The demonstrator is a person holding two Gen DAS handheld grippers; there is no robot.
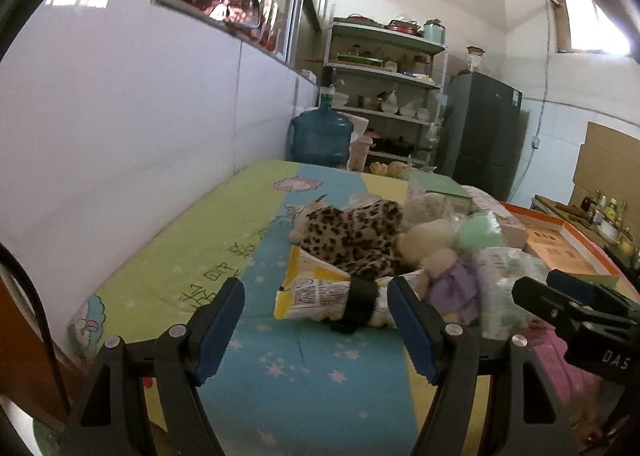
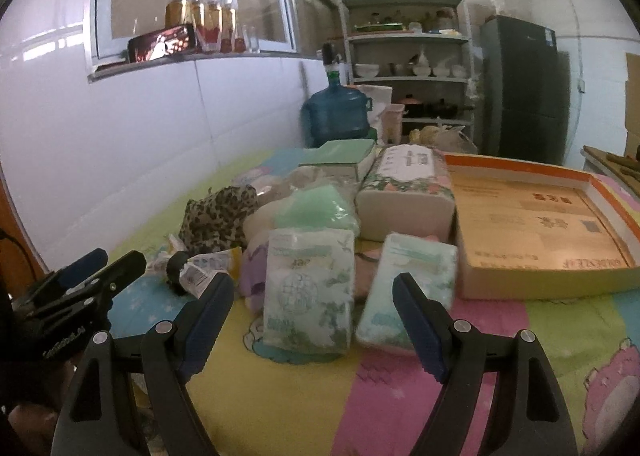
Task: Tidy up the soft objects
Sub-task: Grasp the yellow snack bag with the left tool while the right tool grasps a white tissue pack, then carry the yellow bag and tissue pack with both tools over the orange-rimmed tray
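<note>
The left gripper (image 1: 316, 320) hangs above the bright play mat (image 1: 168, 256) with its blue pads spread wide and nothing between them. At twelve o'clock from it, just past the fingertips, a yellow and white packet (image 1: 316, 292) lies flat with a black clip (image 1: 360, 302) around it. Behind that, still at twelve, sits a leopard-print plush (image 1: 352, 234), and at one o'clock a cream soft toy in a purple dress (image 1: 436, 256) leans on the pile.

The right gripper (image 2: 314, 306) is likewise wide apart and empty. At twelve o'clock, close ahead, a wrapped tissue pack (image 2: 308, 288) stands upright; at one o'clock a second pack (image 2: 408, 288) tilts beside it. A green foam piece in plastic wrap (image 2: 316, 206) sits behind the first, and a larger floral tissue bundle (image 2: 406, 192) behind the second. At two o'clock an orange-rimmed shallow box (image 2: 536, 224) lies open on the mat. A blue water jug (image 2: 336, 112) stands beyond the mat's far edge.
</note>
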